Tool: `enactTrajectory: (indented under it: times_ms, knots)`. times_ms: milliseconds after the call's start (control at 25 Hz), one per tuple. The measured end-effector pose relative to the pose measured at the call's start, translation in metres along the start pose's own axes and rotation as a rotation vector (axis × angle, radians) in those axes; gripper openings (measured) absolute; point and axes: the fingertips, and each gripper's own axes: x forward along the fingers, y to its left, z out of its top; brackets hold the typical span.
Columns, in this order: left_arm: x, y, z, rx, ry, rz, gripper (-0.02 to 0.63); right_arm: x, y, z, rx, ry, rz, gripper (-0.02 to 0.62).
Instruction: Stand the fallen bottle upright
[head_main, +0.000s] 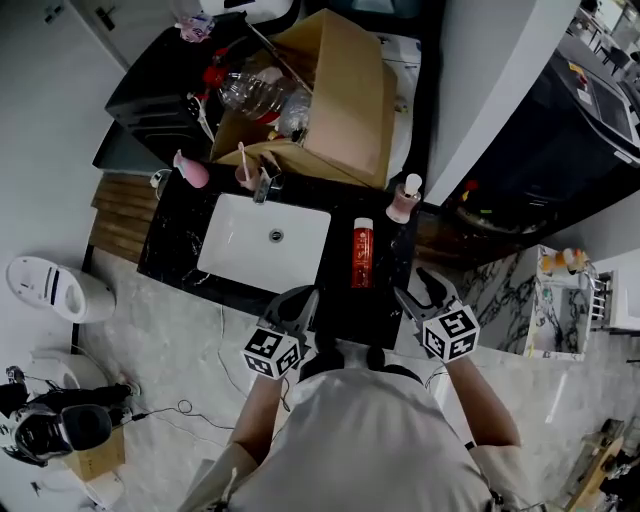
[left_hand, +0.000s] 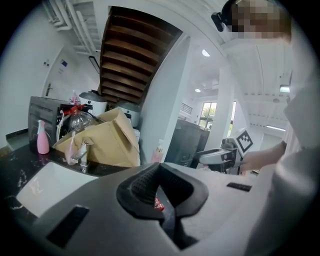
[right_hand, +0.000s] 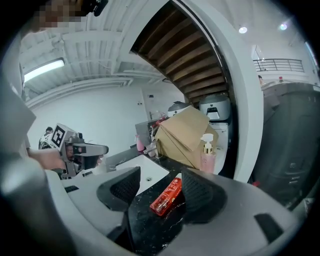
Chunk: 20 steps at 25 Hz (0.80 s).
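Note:
The red bottle (head_main: 362, 255) lies on its side on the black marble counter (head_main: 340, 300), right of the sink, its length pointing away from me. My right gripper (head_main: 420, 288) hovers over the counter's near edge, just right of the bottle and short of it, jaws open and empty. In the right gripper view the bottle (right_hand: 166, 196) shows beyond the gap of the right gripper (right_hand: 160, 187). My left gripper (head_main: 308, 296) sits at the counter's near edge left of the bottle, its tips together and empty. In its own view, a sliver of the bottle (left_hand: 157, 203) shows under the left gripper (left_hand: 160, 167).
A white sink (head_main: 235, 250) with a tap (head_main: 265, 183) fills the counter's left half. A pink pump bottle (head_main: 405, 198) stands behind the red bottle. A cardboard box (head_main: 345, 95) holding a clear bottle is at the back, a pink spray bottle (head_main: 190, 170) at the far left.

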Motion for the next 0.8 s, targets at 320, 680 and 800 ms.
enactTrajectory:
  times_ms: [320,680,800]
  knots:
    - [0.021,0.027,-0.007,-0.015,0.035,-0.086,0.006,0.037,-0.007,-0.004,0.011,0.068,-0.05,0.258]
    - [0.038,0.06,-0.02,-0.023,0.078,-0.15,0.006,0.101,-0.016,-0.017,0.01,0.176,-0.084,0.261]
    - [0.042,0.07,-0.024,-0.026,0.091,-0.166,0.006,0.125,-0.019,-0.031,0.015,0.232,-0.09,0.262]
